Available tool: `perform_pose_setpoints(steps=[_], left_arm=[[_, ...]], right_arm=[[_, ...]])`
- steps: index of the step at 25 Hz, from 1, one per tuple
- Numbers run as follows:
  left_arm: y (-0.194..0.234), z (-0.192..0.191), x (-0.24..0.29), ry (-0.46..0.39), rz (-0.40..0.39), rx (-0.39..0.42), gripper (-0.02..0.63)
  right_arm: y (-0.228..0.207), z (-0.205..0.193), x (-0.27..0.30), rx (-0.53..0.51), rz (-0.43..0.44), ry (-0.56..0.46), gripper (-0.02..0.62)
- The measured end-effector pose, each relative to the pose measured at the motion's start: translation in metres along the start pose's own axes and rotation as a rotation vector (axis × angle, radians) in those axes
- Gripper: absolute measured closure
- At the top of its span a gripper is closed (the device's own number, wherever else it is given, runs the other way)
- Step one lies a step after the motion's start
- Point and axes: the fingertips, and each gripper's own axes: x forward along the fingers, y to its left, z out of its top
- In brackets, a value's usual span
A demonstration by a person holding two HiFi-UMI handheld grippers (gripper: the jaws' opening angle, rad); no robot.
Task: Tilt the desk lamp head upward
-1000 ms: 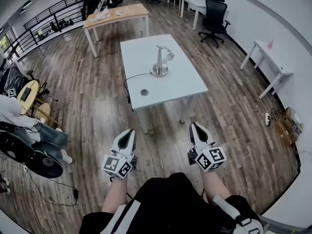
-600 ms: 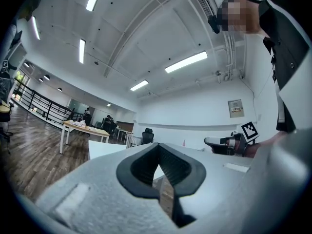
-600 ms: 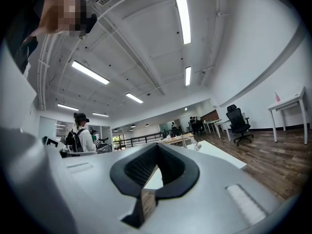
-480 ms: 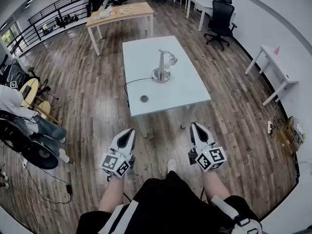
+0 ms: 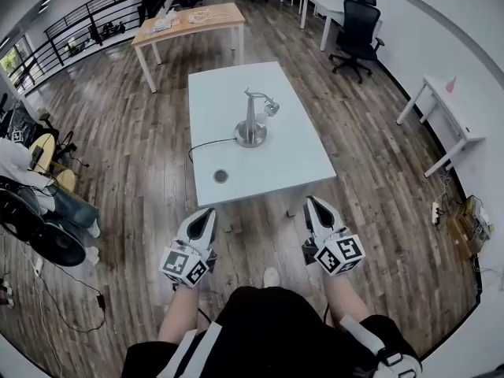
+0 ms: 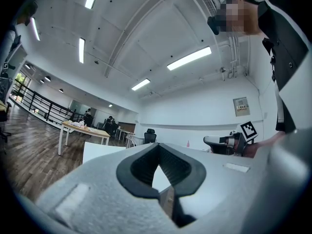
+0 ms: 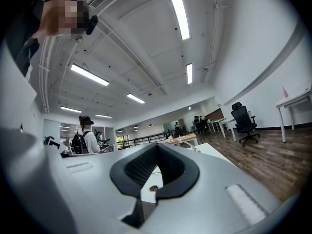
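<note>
Head view: the desk lamp (image 5: 252, 123) stands upright on its round base near the middle of a white tabletop (image 5: 220, 93), its small lamp head (image 5: 271, 108) on the bent arm off to the right. A black cable (image 5: 206, 144) runs from the base to the tabletop's left edge, and a round grommet hole (image 5: 220, 176) sits near the front edge. The left gripper (image 5: 207, 213) and right gripper (image 5: 313, 203) are held side by side short of that front edge, both well apart from the lamp, over plank floor (image 5: 142, 156). A wooden table (image 5: 189, 24) stands beyond, an office chair (image 5: 358, 26) to the upper right, a small white desk (image 5: 445, 105) by the right wall, a railing (image 5: 79, 30) and a floor fan (image 5: 59, 244) on the left.

Left gripper view: the jaws are clenched together with nothing between them; past them show a corner of the tabletop, the wooden table and the chair. The right gripper shows at the right.

Right gripper view: the jaws are likewise clenched and empty. The tabletop with its grommet hole shows through the notch, and a person with a backpack (image 7: 85, 138) stands at the left.
</note>
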Motion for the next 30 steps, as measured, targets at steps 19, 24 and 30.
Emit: perform_pose_setpoints(steps=[19, 24, 30], left_arm=[[0.006, -0.029, 0.082, 0.023, 0.110, -0.009, 0.606], [0.018, -0.025, 0.096, 0.034, 0.104, 0.018, 0.606], [0.043, -0.023, 0.132, 0.012, 0.069, 0.017, 0.606]], right_arm=[[-0.095, -0.010, 0.041, 0.085, 0.080, 0.044, 0.595], [-0.110, -0.016, 0.059, 0.124, 0.070, 0.040, 0.595], [-0.122, -0.012, 0.085, 0.106, 0.057, 0.029, 0.595]])
